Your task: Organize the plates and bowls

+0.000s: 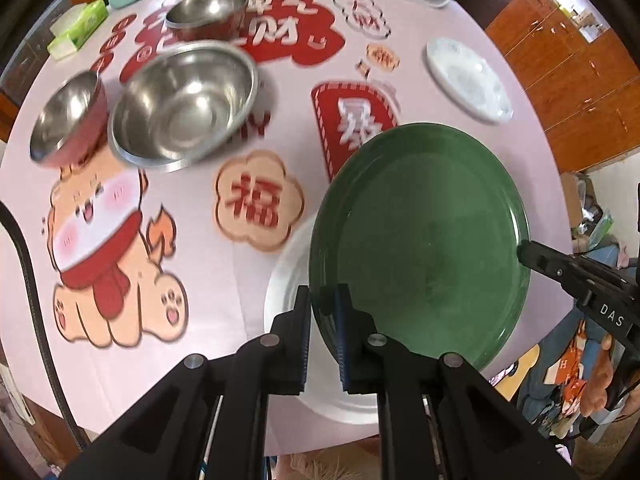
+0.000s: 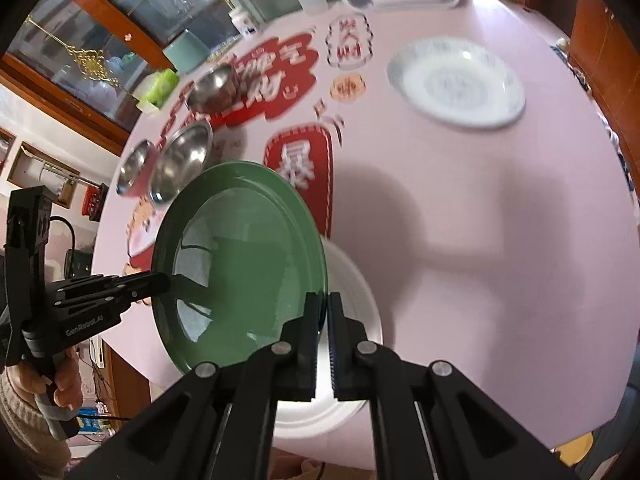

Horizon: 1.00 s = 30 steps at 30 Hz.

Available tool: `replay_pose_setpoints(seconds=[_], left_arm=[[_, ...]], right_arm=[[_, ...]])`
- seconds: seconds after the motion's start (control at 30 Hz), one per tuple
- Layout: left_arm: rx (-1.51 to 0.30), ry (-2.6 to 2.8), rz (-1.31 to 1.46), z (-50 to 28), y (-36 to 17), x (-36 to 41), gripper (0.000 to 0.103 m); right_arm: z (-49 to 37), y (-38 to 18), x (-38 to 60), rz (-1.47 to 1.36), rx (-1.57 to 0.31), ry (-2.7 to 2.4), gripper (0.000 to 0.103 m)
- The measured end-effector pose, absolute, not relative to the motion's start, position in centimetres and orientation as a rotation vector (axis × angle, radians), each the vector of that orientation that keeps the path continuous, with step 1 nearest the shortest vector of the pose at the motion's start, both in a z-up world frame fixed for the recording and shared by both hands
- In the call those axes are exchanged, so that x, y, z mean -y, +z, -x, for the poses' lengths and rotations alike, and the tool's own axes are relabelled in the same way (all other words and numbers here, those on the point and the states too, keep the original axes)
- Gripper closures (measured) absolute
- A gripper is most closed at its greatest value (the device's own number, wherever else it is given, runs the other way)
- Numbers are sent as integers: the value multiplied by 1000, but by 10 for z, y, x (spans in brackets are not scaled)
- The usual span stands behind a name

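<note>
Left gripper (image 1: 323, 300): nearest the left wrist camera, its two black fingers are clamped on the near rim of a round, glossy dark green plate (image 1: 420, 240).
Right gripper (image 2: 324, 308): closed on the opposite rim of the same green plate (image 2: 240, 264); in the left wrist view its black tip (image 1: 532, 254) meets the plate's right edge.
Green plate: held between both grippers, raised and tilted, directly above a plain white round plate (image 1: 288, 280).
White plate beneath: lies flat on the table near its front edge, mostly hidden by the green plate; whether the two touch cannot be told.
Table: a round top under a pale pink cloth (image 1: 224, 344) printed with a cartoon animal and red Chinese characters.
Middle distance, left: a wide stainless steel bowl (image 1: 184, 100) sits just beside a smaller steel bowl with a reddish outside (image 1: 68, 116).
Farther back: another small steel bowl with a reddish outside (image 1: 208, 12).
Far right: a white plate with a pale blue pattern (image 2: 456, 80), well apart from the others.
Likely step: lowering the green plate onto the white one to stack them.
Risk: each grip catches only a thin strip of glazed rim, so the tilted plate could slip out.
Risk: one side released early would drop it edge-first onto the white plate, chipping either one.
Risk: set off-centre, the stack may rock near the table's edge.
</note>
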State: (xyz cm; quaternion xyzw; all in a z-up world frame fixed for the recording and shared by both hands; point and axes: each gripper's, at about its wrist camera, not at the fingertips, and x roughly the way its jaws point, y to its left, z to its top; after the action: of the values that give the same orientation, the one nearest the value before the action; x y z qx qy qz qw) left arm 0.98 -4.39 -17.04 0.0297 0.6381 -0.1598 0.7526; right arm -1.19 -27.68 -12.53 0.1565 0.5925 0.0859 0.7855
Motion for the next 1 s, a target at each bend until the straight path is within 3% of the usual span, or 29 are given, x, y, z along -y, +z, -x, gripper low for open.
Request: replay_pose_setpoints(seconds=[0.37,1.0], left_arm=[[-1447,-333,-79,10,-215,35,94],[-1467,-348,-109,0,-234,39,93]], right_arm=[[38,-178,268,-364,-1368,168,99],[35,-193,264,-285,-1398,155,98]])
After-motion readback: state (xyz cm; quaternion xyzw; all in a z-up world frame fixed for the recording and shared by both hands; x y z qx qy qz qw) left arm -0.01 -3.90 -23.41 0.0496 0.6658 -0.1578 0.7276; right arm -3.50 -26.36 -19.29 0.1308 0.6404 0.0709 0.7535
